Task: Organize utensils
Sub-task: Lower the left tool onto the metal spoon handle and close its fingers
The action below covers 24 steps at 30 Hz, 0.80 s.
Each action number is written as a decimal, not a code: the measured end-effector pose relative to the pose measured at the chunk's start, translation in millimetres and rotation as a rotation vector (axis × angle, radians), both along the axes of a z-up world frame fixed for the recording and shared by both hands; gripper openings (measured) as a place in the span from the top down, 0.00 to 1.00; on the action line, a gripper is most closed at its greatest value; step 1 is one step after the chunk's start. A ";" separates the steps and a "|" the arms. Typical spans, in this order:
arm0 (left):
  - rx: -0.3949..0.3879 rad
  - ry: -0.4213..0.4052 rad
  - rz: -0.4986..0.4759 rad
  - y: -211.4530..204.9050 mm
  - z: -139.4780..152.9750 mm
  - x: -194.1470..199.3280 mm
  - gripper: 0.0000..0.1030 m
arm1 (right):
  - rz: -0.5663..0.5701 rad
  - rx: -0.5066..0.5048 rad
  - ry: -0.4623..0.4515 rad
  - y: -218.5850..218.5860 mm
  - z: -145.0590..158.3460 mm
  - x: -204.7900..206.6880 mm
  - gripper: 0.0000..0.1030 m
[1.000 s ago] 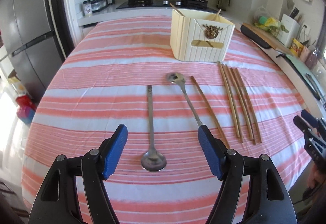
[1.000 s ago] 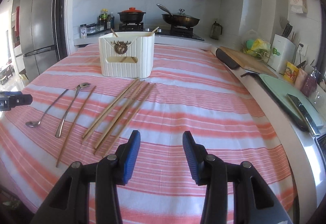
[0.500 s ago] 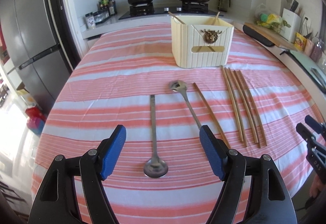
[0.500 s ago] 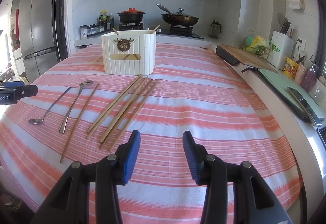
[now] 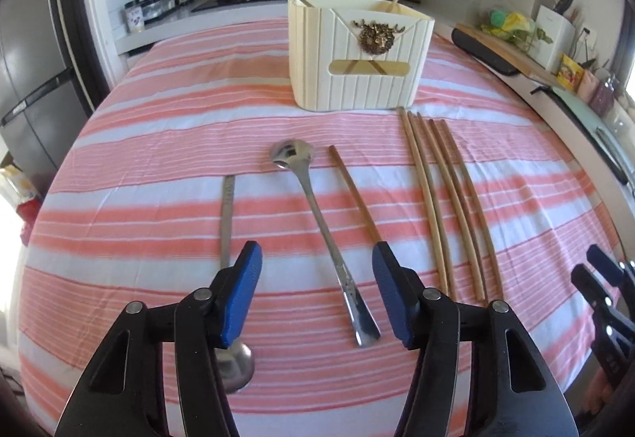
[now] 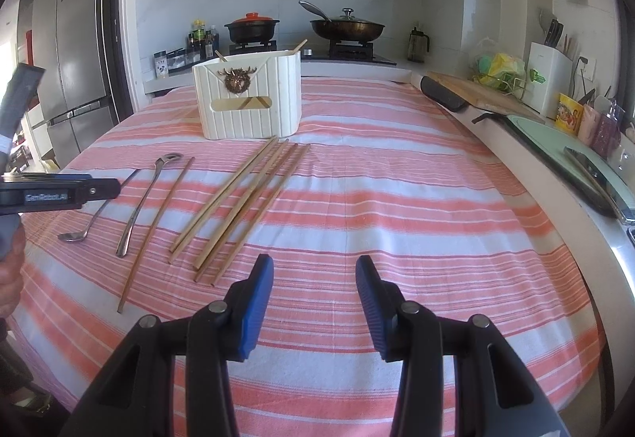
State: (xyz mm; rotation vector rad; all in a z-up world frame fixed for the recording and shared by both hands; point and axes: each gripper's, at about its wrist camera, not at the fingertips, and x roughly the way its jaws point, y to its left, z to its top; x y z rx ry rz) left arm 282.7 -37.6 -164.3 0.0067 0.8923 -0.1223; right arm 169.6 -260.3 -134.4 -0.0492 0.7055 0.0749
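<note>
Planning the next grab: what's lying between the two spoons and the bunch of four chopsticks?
One single chopstick, lying apart from the four chopsticks, beside the nearer spoon; the left wrist view shows it.

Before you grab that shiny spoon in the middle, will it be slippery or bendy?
Probably a bit slippery: the middle spoon is polished metal and mirrors the light. It likely stays stiff, since its handle lies straight on the striped cloth. Lying flat, it may be hard to get under, though the left gripper has rubbery-looking blue pads.
</note>
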 end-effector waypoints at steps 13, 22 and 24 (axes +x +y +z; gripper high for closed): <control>-0.003 0.086 -0.033 -2.2 -28.9 18.6 0.92 | -0.054 0.054 -0.017 -21.1 5.3 -5.7 0.57; -0.032 0.088 0.011 29.3 -22.5 15.9 0.95 | -0.047 0.077 -0.005 -17.3 0.8 -8.3 0.57; 0.033 0.045 -0.004 20.0 -17.8 9.2 0.95 | -0.045 0.072 -0.005 -16.1 1.1 -8.6 0.57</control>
